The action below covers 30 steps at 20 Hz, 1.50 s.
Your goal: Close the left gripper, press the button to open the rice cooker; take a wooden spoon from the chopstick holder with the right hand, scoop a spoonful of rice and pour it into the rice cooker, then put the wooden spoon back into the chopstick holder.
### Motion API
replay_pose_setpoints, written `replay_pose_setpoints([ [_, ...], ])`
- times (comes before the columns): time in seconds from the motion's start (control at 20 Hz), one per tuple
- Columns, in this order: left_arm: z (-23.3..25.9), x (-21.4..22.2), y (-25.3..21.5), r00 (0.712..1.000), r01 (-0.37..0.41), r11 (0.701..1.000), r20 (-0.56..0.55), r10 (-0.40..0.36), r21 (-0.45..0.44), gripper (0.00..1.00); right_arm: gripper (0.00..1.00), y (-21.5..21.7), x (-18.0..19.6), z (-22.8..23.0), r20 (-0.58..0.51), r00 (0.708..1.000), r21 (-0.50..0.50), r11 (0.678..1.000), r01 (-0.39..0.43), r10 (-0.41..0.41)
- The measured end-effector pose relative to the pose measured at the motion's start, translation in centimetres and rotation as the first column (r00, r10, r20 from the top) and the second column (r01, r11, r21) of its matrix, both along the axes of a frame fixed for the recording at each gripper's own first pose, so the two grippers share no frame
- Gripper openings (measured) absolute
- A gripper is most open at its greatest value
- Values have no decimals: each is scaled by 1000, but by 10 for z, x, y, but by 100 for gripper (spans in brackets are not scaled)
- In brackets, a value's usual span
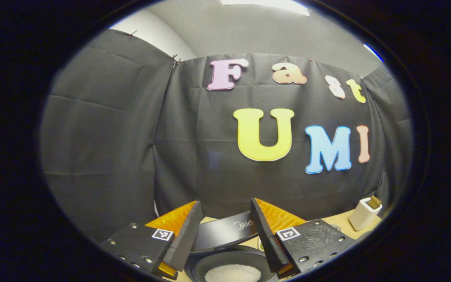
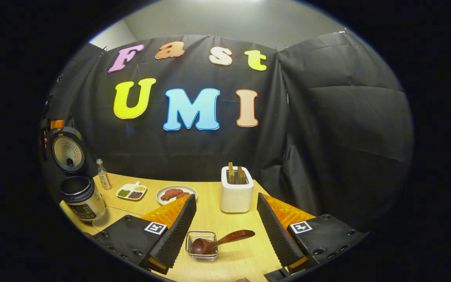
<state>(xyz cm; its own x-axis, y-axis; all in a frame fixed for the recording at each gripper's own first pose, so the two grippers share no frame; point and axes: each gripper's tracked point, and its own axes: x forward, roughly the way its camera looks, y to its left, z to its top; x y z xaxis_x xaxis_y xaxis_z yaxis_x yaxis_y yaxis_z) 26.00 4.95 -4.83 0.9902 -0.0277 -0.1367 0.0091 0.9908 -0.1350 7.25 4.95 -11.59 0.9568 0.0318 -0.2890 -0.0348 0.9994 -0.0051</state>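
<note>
Right tool [image 2: 225,219] spread, nothing pinched, over wooden spoon [image 2: 219,241] lying bowl-down in chopstick holder [image 2: 202,246] on worktop [image 2: 210,203]. Advice: descend, centre on the handle, pinch. Rice cooker [image 2: 77,188] lid up, far left. Left tool [image 1: 225,227] spread.

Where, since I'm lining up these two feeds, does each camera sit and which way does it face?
Left gripper view: rides on the left tongs, low over a dark bowl of rice, facing the booth wall; its own two open fingers show at the bottom.
Right gripper view: rides on the right tongs, above the table, facing the wooden spoon, white toaster and open rice cooker; its own open fingers show.
Shared: toaster, table, booth wall.
</note>
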Motion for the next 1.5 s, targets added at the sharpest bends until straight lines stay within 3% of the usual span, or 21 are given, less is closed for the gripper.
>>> replay_pose_setpoints([
  [0.55,-37,-68,-39,997,22,1000,-81,-20,21,80,98,0,-11,-4,-3,992,-4,992,-123,123],
  [1.1,-95,-117,-68,986,34,998,-167,-26,47,80,98,-18,-17,-14,-21,988,20,989,-149,150],
  [1.15,-100,-121,-70,984,37,998,-178,-28,44,80,94,-20,-18,-15,-22,988,18,988,-152,153],
  [1.2,-108,-125,-73,981,40,998,-190,-32,41,80,98,-20,-18,-14,-21,988,16,988,-156,156],
  [1.5,-158,-147,-86,965,55,998,-258,-42,44,81,99,-17,-19,-14,-14,983,13,983,-182,183],
])
